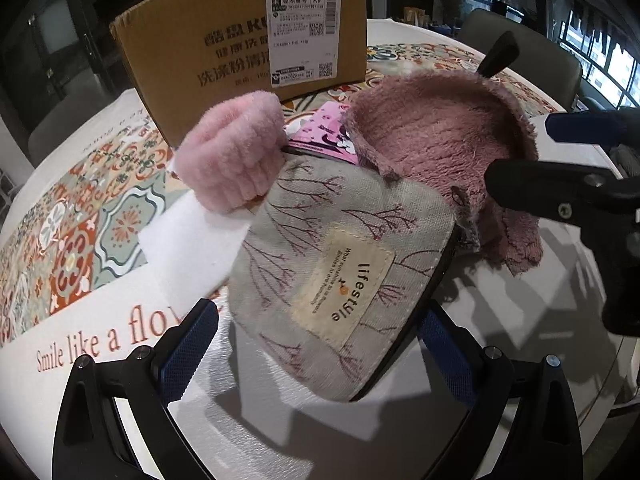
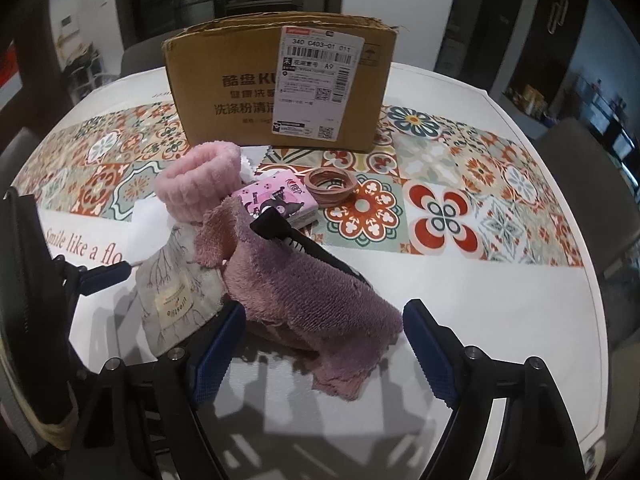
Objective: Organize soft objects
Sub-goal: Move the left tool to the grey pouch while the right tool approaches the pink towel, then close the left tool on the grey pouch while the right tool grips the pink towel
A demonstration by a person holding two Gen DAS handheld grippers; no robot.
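A grey canvas pouch (image 1: 332, 264) with a "lifestyle" label lies flat between the fingers of my left gripper (image 1: 316, 336), which is open; the blue pads stand just off its two edges. A mauve plush towel (image 2: 320, 312) is draped over a black comb-like item (image 2: 304, 244), and part of it rests on the pouch (image 2: 176, 292). My right gripper (image 2: 324, 332) straddles the towel's near end, open, pads close beside it. A fluffy pink headband (image 1: 232, 152) sits behind the pouch. The right gripper (image 1: 520, 150) shows at the towel (image 1: 440, 140).
An open cardboard box (image 2: 240, 92) stands at the back of the patterned tablecloth (image 2: 440, 216). A pink tissue pack (image 2: 276, 196), a ring of brown hair ties (image 2: 330, 186) and a white sheet (image 1: 192, 240) lie near the pile. Chairs (image 2: 592, 184) surround the table.
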